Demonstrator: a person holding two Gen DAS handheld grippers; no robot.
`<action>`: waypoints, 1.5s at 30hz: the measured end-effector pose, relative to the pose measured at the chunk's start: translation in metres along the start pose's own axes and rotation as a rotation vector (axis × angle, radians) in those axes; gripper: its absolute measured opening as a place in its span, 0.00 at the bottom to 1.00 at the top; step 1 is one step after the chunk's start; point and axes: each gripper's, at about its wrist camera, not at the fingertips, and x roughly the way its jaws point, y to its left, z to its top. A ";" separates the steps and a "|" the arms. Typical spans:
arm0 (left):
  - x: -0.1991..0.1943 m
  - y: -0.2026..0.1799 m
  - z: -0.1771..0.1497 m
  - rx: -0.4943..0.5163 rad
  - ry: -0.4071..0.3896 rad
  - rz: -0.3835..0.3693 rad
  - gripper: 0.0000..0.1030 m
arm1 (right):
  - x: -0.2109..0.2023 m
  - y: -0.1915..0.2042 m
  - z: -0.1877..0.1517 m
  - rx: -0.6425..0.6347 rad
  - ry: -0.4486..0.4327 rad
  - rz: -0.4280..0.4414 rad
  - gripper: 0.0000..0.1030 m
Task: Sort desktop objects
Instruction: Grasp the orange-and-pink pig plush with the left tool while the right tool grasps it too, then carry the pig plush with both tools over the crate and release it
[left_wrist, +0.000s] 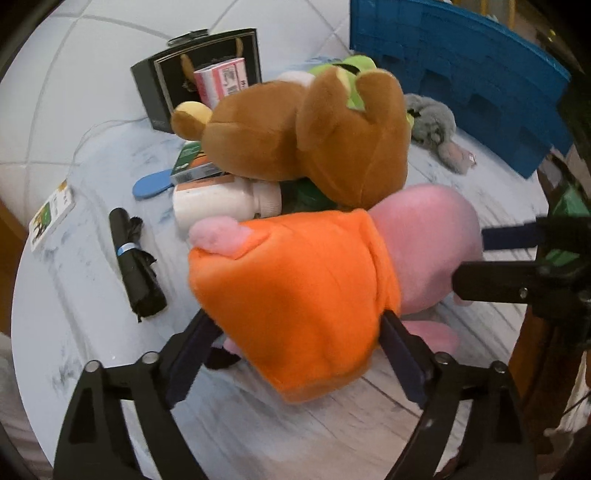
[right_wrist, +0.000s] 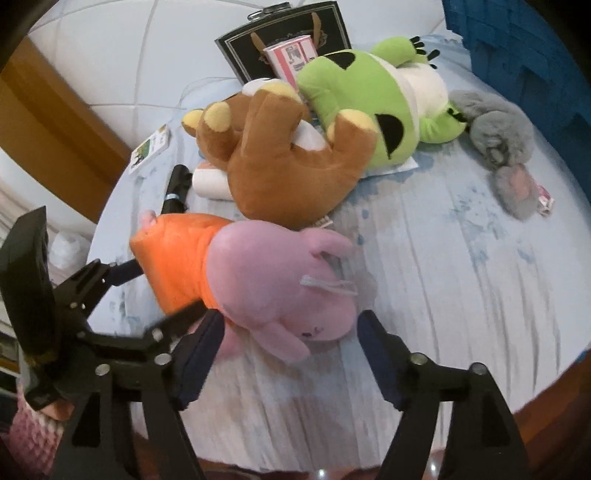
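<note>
Step in hand: both grippers at the pink plush (left_wrist: 424, 240), lying on the counter (left_wrist: 295, 424) just in front of the brown bear (left_wrist: 303, 133). Left gripper (left_wrist: 295, 354) jaws wide, flanking its orange dress, grip unclear. Right gripper (right_wrist: 288, 354) jaws wide round its head, apparently not pinching. Next, prob.: close, lift together toward the blue crate (left_wrist: 461, 74) beyond the bear.

Brown bear (left_wrist: 295, 136) hides most of white bottle (left_wrist: 221, 205).

Left gripper (left_wrist: 295, 354) tilts steeply downward, jaws spread wide, dark blue pads (left_wrist: 400, 356) flanking the orange body of the plush pig (left_wrist: 295, 295), whether pressing on it cannot be told. Right gripper (right_wrist: 288, 354) pitches down likewise, jaws wide, its left pad at the pig's pink head, its right pad standing clear. Both grippers sit close together, each visible in the other's view.
</note>
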 end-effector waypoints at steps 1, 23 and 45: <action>0.004 0.000 0.000 0.009 0.006 -0.001 0.92 | 0.003 0.001 0.001 -0.003 0.001 0.002 0.88; -0.066 -0.029 0.029 0.075 -0.198 -0.035 0.78 | -0.039 0.016 0.004 -0.035 -0.123 -0.051 0.72; -0.143 -0.214 0.240 0.205 -0.529 -0.136 0.78 | -0.264 -0.110 0.078 -0.023 -0.449 -0.269 0.72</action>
